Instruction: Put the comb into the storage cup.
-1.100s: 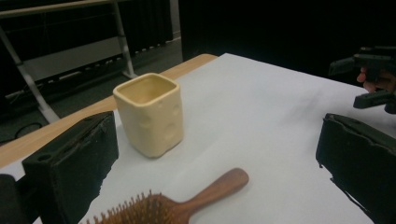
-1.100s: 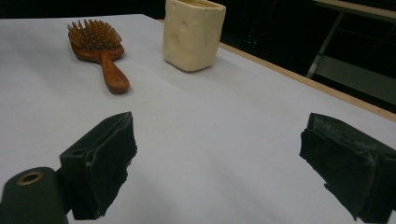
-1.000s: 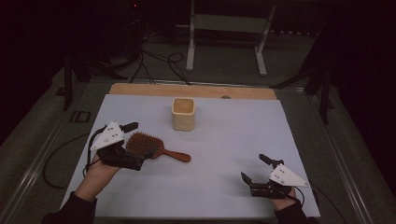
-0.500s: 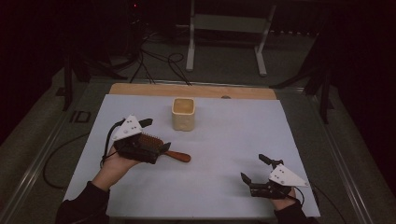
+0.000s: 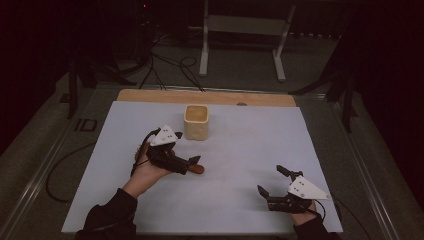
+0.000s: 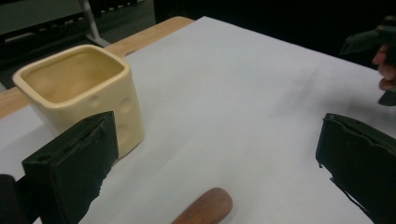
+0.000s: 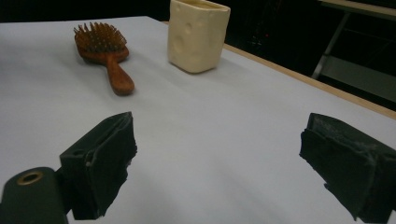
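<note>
Half the hairbrush (image 5: 196, 168) behind left gripper (image 5: 186, 163)

Right gripper (image 7: 219, 163): two black jaws rise from the bottom edge, set wide apart, nothing between them but bare surface. Inner faces padded, edges rough and worn. A brass-ringed hole sits at the base of the left-hand jaw.

Desk (image 7: 243, 116): covered by a pale grey-white sheet; a wooden edge strip runs along the far side, upper right.

Wooden hairbrush (image 7: 105, 51): lies flat at upper left, bristles up, reddish-brown, oval head farther off, handle pointing toward the camera.

Cream ceramic cup (image 7: 197, 33): squarish, dimpled walls, upright, just right of the brush and apart from it, near the wooden edge.

Beyond the desk: dark, with a grey metal frame (image 7: 345, 28) at upper right.
</note>
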